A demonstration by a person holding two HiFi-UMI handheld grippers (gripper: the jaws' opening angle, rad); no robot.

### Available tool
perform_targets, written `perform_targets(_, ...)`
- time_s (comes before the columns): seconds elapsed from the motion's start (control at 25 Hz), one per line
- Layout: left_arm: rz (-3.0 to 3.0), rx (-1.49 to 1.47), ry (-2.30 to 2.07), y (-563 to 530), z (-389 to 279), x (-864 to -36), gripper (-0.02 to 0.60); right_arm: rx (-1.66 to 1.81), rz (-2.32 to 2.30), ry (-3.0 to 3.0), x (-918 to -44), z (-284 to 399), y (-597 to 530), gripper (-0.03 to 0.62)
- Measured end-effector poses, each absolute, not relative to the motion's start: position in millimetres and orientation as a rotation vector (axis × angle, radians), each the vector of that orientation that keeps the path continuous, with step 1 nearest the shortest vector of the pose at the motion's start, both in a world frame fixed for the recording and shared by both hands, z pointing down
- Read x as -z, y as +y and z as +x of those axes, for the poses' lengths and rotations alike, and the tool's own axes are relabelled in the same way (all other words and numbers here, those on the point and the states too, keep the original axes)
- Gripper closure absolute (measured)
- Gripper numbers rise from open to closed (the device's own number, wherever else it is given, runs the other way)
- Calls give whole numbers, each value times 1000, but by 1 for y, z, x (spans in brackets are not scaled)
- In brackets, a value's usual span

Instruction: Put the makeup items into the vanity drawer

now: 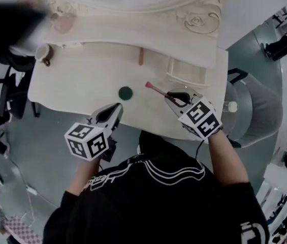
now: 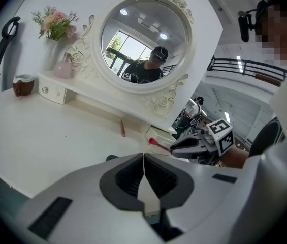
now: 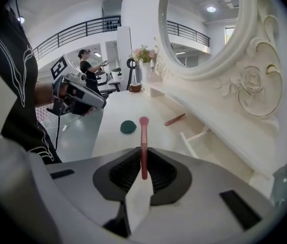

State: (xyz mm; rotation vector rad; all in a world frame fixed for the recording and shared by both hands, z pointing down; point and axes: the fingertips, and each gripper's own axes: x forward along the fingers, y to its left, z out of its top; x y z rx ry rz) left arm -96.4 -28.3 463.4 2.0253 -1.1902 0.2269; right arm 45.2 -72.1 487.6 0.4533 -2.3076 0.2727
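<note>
Right tongs (image 3: 144, 159) are nearly closed, their pads pinching the handle end of a brush (image 3: 144, 141). The brush sticks straight out along the jaws, bristle head forward. Seen from above, its long axis runs on a slant from those tongs (image 1: 176, 96) toward the far left, and the pink head of the brush (image 1: 158, 91) is over the middle of the table (image 1: 82, 80). An open drawer (image 1: 186, 72) sits just beyond it to the right. A green disc (image 1: 125, 92) lies near the bristle end, and a pink stick (image 1: 140, 56) lies farther back under the mirror (image 2: 143, 39). Left tongs (image 2: 144, 169) are fully closed on nothing, at the table's near edge. A cup (image 1: 42, 53) stands far left.
</note>
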Motion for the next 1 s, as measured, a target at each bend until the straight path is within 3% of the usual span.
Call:
perform_targets(0.44, 2047, -242, -1174, -60, -87, -454, 555, -216, 615, -2295, -449, 94, -129, 533)
perform_targets(1.0, 2056, -264, -1146, -102, -72, -459, 556, -236, 601, -2182, -477, 136, -153, 533)
